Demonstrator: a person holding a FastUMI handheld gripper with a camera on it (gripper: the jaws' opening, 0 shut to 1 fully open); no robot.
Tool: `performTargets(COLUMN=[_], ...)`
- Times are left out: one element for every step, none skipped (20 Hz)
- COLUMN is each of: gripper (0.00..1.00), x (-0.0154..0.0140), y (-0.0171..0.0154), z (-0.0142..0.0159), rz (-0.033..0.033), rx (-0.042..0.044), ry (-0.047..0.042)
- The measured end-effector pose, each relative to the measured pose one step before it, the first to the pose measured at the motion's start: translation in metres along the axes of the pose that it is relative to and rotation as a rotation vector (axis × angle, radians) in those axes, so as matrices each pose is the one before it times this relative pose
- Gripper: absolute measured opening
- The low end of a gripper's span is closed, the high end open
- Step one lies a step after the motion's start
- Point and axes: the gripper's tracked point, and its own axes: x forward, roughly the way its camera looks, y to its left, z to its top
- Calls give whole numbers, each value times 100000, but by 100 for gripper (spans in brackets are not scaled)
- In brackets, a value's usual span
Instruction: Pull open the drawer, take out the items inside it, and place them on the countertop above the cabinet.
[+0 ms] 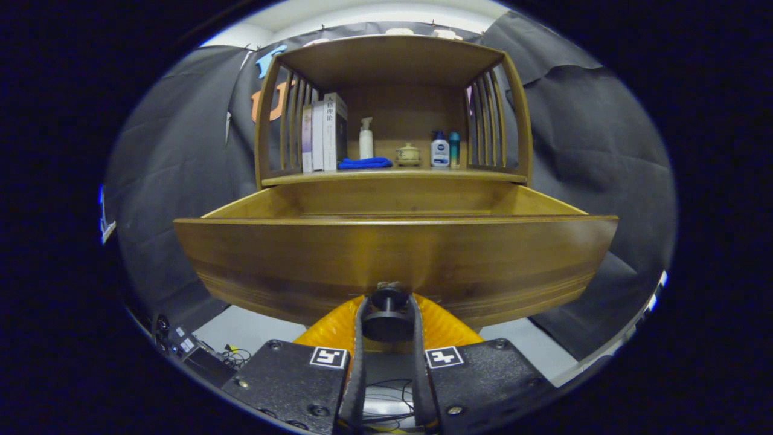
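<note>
The gripper [387, 317] sits at the bottom centre of the frame, its two fingers [360, 338] closed on the dark round knob [386, 315] of the drawer [395, 260]. Both fingers press the knob's sides, one from the left, one from the right.

The drawer is pulled out toward the camera. Its wide wooden front fills the middle of the frame, long axis running left to right, face pointing straight at the gripper. The knob stands at the lower middle of that front. Behind the front's top edge the two side walls run back and converge on the cabinet [392, 60] in the upper centre. The inside floor of the drawer is hidden behind the front panel, so its contents cannot be told.

Above the drawer is the countertop [392, 176], a shelf framed by slatted sides. On it, from left to right, stand upright books [326, 133], a white spray bottle [366, 140] with a blue cloth [364, 163] lying in front, a small lidded pot [408, 154], a white pump bottle [439, 151] and a teal bottle [454, 149] just beside it.

At the lower left lie dark boxes and cables [205, 356] on a grey floor [253, 329].
</note>
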Motion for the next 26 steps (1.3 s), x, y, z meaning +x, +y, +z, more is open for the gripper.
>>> performTargets(gripper=[34,34,34,34,35,42,42,54,66,78,90,100,100,100,100,100,100,100,100,100,100,100,100,100,100,100], x=[32,-82,14,-35,-141,56,-328,-606,-863,-722,-799,-1261,-972,-880,-690,-699,-479,-478,-202,344,105,155,297,523,715,660], y=[21,-122,-43,191,119,71,-274,-327,-243,-52,-556,-275,-213,-271,-435,-493,-542,-449,-602,-909,-588,-175,-108,-221,-101,224], z=[65,-85,13,-8,19,-84,-19,230,373,278,410,312,667,719,1065,1042,1190,1168,1460,1112,1492,1726,1893,1758,1700,1610], rz=[-460,-650,-157,926,1408,1516,-84,-60,55,-338,-900,-121,304,383,398,264,227,872,-223,-1129,-499,347,36,-298,-314,66], rx=[-804,-1832,151,765,528,499,653,1108,396,-401,-1558,-2049,-944,368,996,1105,850,1360,1164,399,204,411,567,508,-177,52], ry=[-306,445,351,54,43,733,560,-659,-1727,-1666,-1634,-307,-908,-1061,-799,-1323,-385,-1420,-1525,-538,-1822,-2280,-2245,-1870,-863,-942])
